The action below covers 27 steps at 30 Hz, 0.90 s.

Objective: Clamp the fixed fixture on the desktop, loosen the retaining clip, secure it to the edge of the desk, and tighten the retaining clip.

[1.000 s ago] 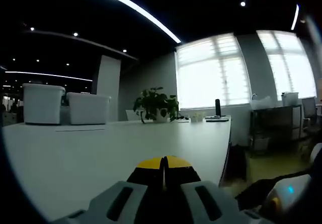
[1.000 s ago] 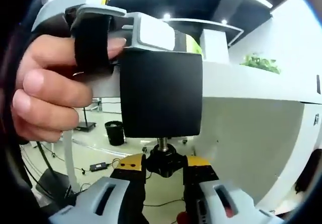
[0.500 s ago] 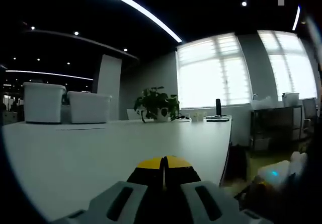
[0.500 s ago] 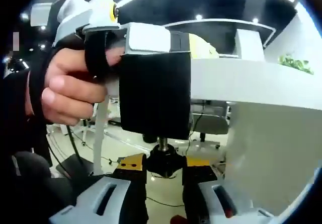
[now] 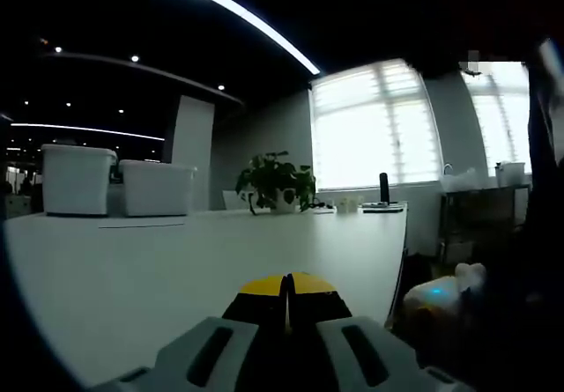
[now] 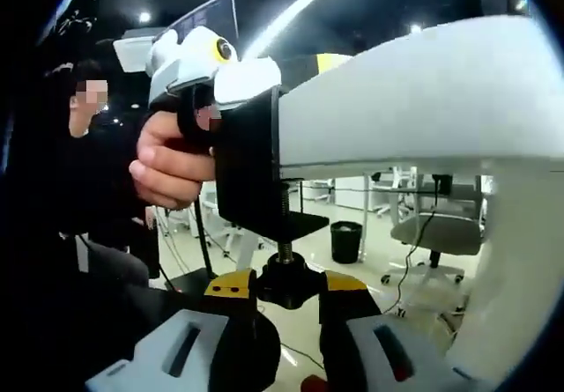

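Black fixture [image 6: 251, 176] sits on the counter [image 6: 414, 101] edge at frame centre; right gripper [image 6: 288, 288] jaws pinch its knob [image 6: 286, 282], probably tightening next. Left gripper [image 5: 285, 297] jaws are pressed together.

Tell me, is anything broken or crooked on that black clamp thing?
Nothing stands out. The black clamp sits squarely on the white desk edge, and the right gripper holds its screw knob underneath. No cracks or spills are visible.

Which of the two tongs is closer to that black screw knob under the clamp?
Right. The right tongs grip the black knob under the clamp; the left tongs lie shut on the desk top above.
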### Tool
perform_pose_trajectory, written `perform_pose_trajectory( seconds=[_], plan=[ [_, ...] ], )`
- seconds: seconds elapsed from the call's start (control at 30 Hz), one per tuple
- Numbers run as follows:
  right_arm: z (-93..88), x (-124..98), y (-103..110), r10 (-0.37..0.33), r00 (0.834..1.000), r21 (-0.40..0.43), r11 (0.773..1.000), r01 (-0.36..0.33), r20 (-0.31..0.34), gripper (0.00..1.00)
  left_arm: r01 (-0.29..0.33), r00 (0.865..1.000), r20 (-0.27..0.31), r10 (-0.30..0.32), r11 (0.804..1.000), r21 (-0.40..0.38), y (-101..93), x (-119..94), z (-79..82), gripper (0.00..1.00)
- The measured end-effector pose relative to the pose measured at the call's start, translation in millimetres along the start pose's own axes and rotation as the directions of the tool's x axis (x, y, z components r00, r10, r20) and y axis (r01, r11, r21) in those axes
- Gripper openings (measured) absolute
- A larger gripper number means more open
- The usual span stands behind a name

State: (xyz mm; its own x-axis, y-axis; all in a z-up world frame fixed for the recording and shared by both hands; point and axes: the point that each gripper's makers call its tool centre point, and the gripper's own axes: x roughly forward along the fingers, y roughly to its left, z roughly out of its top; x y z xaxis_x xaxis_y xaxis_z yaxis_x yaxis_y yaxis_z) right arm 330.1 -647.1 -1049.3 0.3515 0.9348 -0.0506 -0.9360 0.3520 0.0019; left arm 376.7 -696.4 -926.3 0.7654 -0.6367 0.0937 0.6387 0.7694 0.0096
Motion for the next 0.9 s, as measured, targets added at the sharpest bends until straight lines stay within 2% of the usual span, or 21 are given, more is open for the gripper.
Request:
perform_pose_trajectory(
  seconds=[0.07,0.23,0.37,0.4,0.43,0.47,0.5,0.53,0.6,0.73,0.8,0.83,0.9],
  plan=[
    [1.2,0.4,1.5,0.031,0.999,-0.001,1.000,-0.031,0.013,0.24,0.004,1.000,-0.002,-0.004,1.000,-0.005,0.0,0.2,-0.3,0.01],
    [1.1,-0.1,2.6,0.041,0.999,0.001,0.999,-0.041,0.035,0.25,0.005,1.000,-0.003,-0.005,1.000,-0.005,0.0,0.5,-0.4,0.01],
    [0.1,-0.9,0.1,-0.010,1.000,0.004,1.000,0.010,0.011,0.26,0.005,1.000,0.001,-0.005,1.000,0.001,-0.1,0.6,0.0,0.01],
    [-2.2,-2.7,-2.4,-0.034,0.999,0.021,0.999,0.035,-0.011,0.27,0.004,1.000,0.000,-0.004,1.000,0.000,0.0,0.6,-0.1,0.01],
    [-5.7,-5.9,-6.8,-0.082,0.995,0.008,0.997,0.083,-0.050,0.29,0.004,1.000,0.001,-0.004,1.000,0.000,0.0,0.6,0.0,0.01],
    [-7.3,-8.0,-8.1,-0.103,0.992,-0.016,0.995,0.102,-0.073,0.31,0.004,1.000,0.000,-0.004,1.000,0.000,0.1,0.6,-0.1,0.01],
    [-8.0,-12.3,-11.3,-0.155,0.983,-0.031,0.988,0.153,-0.094,0.32,0.005,1.000,0.000,-0.005,1.000,0.000,0.0,0.6,-0.1,0.01],
    [-8.0,-13.8,-10.8,-0.185,0.979,-0.020,0.983,0.184,-0.089,0.32,0.004,1.000,-0.002,-0.004,1.000,-0.004,0.2,0.8,-0.2,0.01],
    [-5.3,-18.4,-9.4,-0.227,0.969,-0.010,0.974,0.227,-0.102,0.33,0.004,1.000,-0.002,-0.004,1.000,-0.004,0.2,0.7,-0.2,0.01],
    [-5.4,-17.6,1.1,-0.318,0.938,-0.068,0.948,0.311,-0.135,0.43,0.003,1.000,0.000,-0.003,1.000,-0.001,0.0,0.5,0.1,0.01],
    [-2.5,-18.4,3.2,-0.407,0.905,-0.035,0.913,0.406,-0.124,0.47,0.003,1.000,0.002,-0.003,1.000,0.001,-0.4,0.1,0.4,0.01],
    [-2.1,-17.4,5.6,-0.436,0.891,-0.045,0.900,0.434,-0.125,0.50,0.004,1.000,0.003,-0.004,1.000,0.001,-0.8,-0.1,0.7,0.01],
    [-1.3,-17.4,6.3,-0.519,0.846,-0.058,0.855,0.516,-0.124,0.50,0.002,1.000,0.008,-0.002,1.000,0.005,-1.0,-0.6,1.4,0.01]
  ],
)
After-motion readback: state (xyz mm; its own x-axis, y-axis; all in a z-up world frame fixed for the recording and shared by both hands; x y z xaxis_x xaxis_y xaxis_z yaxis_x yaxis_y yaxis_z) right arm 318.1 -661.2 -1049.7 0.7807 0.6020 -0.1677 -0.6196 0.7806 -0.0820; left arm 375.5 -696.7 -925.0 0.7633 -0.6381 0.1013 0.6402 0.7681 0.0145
